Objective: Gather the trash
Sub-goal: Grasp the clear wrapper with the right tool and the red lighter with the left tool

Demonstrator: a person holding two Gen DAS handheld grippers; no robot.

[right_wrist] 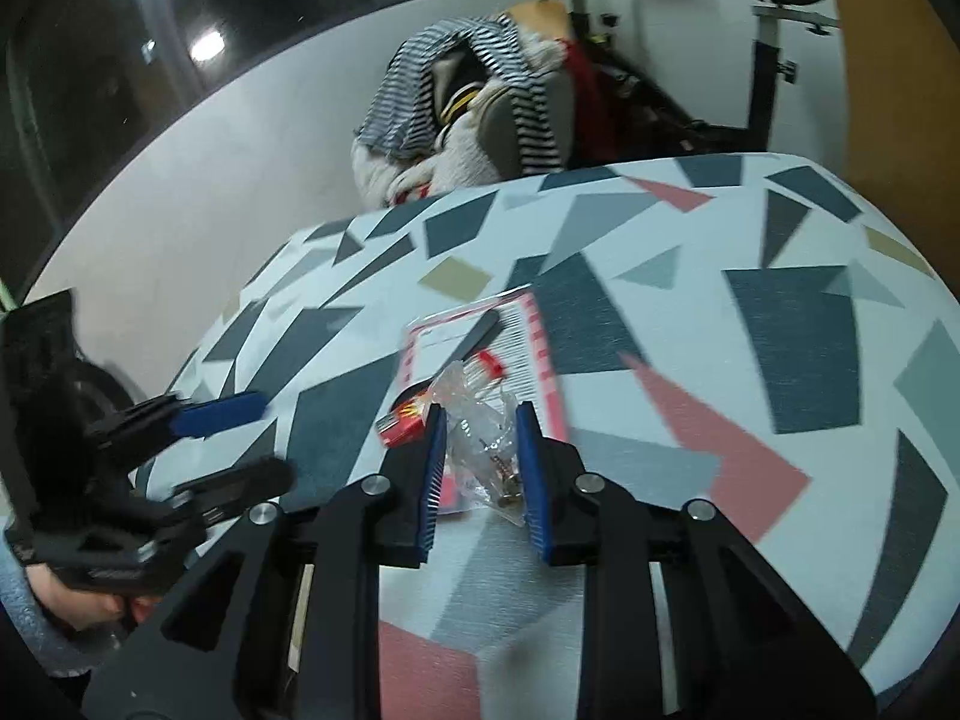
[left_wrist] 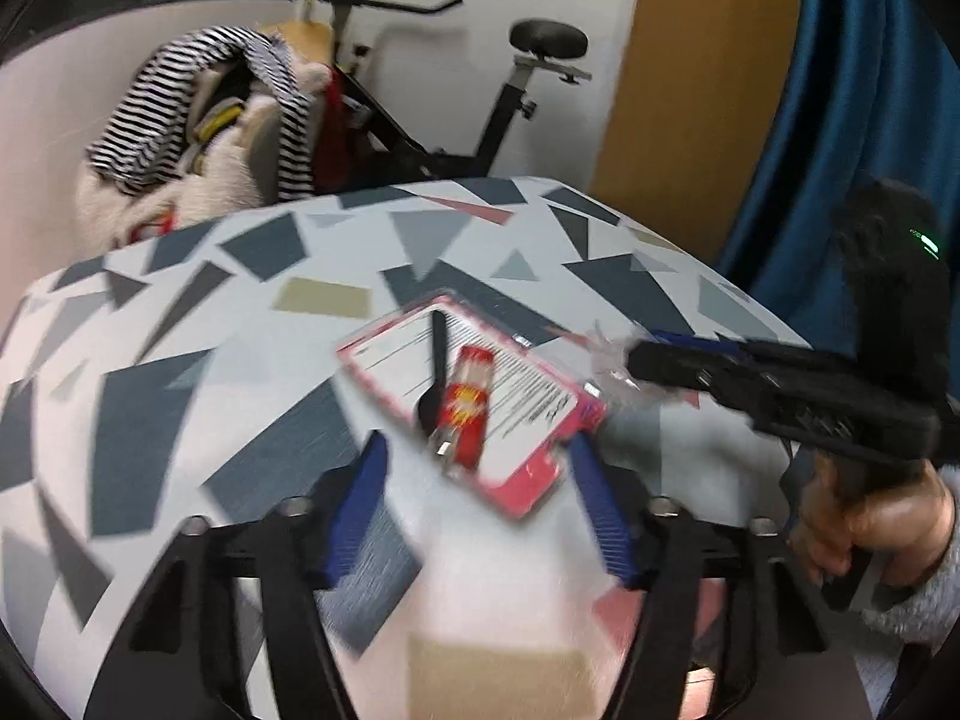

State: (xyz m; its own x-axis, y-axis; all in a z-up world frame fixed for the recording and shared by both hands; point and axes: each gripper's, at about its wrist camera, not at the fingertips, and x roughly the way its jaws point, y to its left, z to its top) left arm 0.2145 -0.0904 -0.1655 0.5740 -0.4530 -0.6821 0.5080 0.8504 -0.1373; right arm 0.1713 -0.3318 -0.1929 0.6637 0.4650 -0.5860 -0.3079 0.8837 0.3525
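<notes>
On the patterned table (right_wrist: 780,360) | right gripper (right_wrist: 480,450) clenches clear plastic wrapper (right_wrist: 480,414) | left gripper (left_wrist: 474,480) released over red-bordered card (left_wrist: 528,420), still uncollected

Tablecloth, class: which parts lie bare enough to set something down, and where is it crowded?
The patterned tablecloth is bare beyond the pink-bordered card toward the far edge, and along the card's right side. It is crowded around the card, where the red packet, clear wrapper, left gripper and right gripper meet.
</notes>
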